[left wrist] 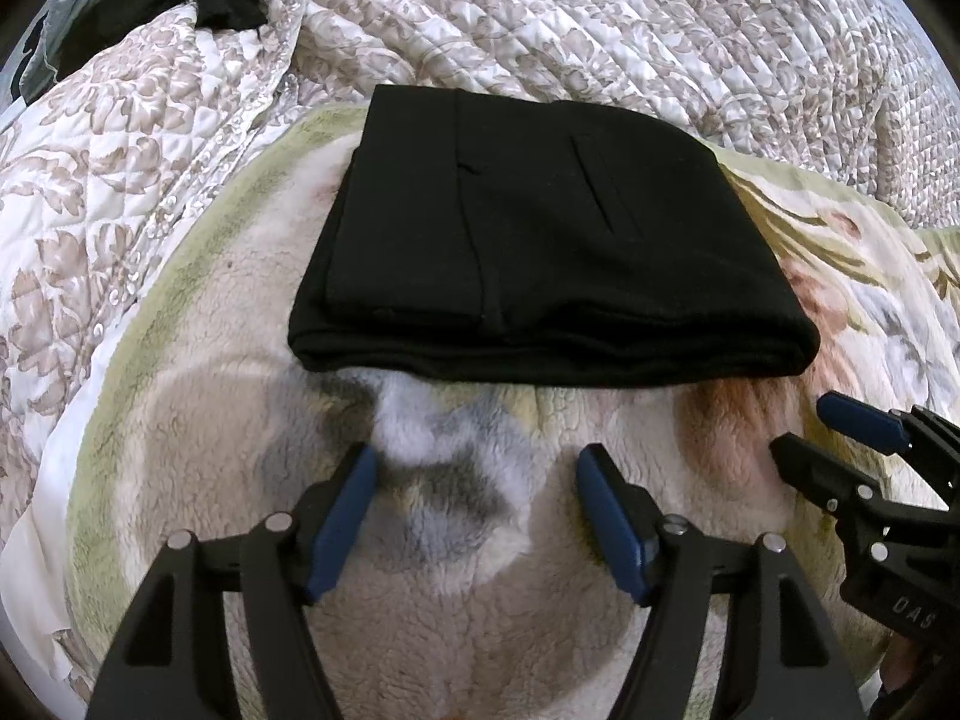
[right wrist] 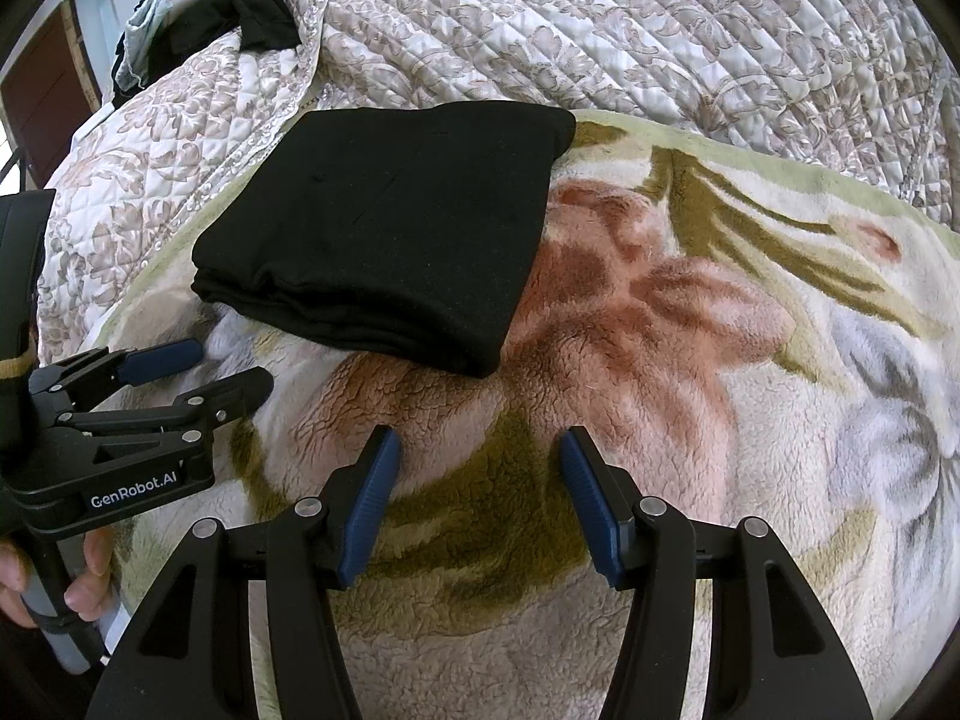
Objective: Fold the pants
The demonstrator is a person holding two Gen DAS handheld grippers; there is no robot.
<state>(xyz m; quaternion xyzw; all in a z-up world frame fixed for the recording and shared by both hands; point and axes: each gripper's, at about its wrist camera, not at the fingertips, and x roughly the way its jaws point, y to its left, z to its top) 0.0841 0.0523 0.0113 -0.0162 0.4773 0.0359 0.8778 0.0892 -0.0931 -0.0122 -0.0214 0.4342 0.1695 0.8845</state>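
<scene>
Item: black pants [left wrist: 540, 240], folded into a compact stack, lying on the floral fleece blanket [right wrist: 690, 360] (quilted bedspread [right wrist: 600, 30] beyond). Left gripper [left wrist: 477, 474] and right gripper [right wrist: 480, 450]: jaws apart, empty, near the stack. Advice: withdraw without snagging the folds.

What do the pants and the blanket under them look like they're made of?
Pants: black matte knit, probably cotton or jersey; soft rounded fold edges, no sheen. Blanket: thick plush fleece, likely synthetic; clumpy, curly pile with a printed flower pattern.
</scene>
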